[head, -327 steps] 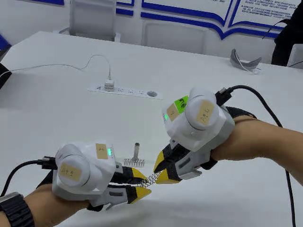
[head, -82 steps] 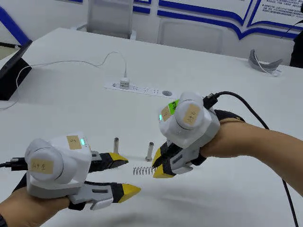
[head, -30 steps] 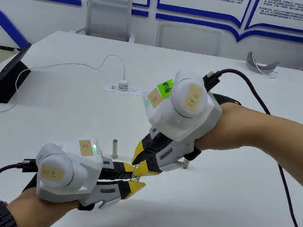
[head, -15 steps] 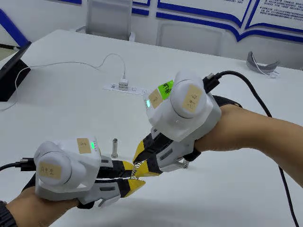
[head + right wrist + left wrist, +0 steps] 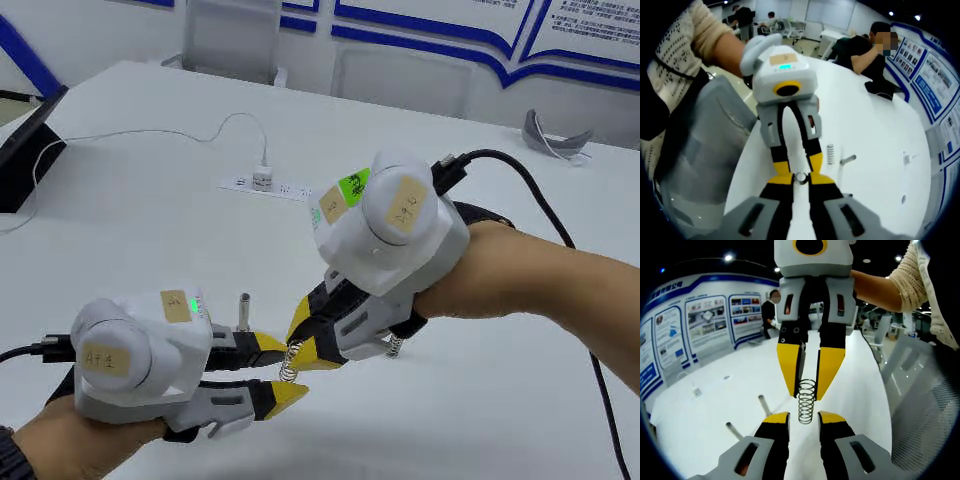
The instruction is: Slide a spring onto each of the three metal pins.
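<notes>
- Our right gripper [image 5: 801, 180] is clamped on one end of a spring [image 5: 807, 400], holding it over the white table [image 5: 130, 220].
- Our left gripper [image 5: 804, 418] faces it with its jaws apart, and the spring's free end sits between them.
- A pin [image 5: 243, 311] stands upright just behind the left gripper.

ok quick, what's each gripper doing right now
left gripper: open, the spring hangs between its jaws
right gripper: shut on the spring's upper end

Shiny metal spring [image 5: 289, 361], matt white table [image 5: 140, 220]
</notes>
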The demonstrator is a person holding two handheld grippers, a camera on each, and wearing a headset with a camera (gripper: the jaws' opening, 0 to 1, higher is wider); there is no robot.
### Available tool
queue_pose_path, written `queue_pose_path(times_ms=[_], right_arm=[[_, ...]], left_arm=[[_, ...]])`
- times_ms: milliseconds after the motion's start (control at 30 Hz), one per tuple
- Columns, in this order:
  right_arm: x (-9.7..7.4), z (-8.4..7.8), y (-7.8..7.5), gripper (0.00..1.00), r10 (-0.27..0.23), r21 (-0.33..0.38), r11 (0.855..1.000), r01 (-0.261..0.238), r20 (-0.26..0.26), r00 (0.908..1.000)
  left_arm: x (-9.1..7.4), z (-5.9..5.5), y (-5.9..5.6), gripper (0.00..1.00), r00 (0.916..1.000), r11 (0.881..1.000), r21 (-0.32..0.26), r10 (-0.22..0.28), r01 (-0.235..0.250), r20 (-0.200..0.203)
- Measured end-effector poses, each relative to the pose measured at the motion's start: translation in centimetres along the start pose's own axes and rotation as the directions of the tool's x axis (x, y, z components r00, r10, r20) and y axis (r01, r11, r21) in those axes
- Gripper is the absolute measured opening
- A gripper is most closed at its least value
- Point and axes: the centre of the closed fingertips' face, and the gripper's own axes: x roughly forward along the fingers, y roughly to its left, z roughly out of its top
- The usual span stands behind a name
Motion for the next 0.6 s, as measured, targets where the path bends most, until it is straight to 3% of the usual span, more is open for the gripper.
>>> queue_pose_path(times_ms=[600], right_arm=[[-1.5,-2.3,-2.9,0.12,-0.055,0.067,0.996,0.056,-0.022,0.9982]], left_arm=[[-2.1,-1.9,1.8,0.37,0.9969,0.994,-0.078,0.078,-0.079,-0.012]])
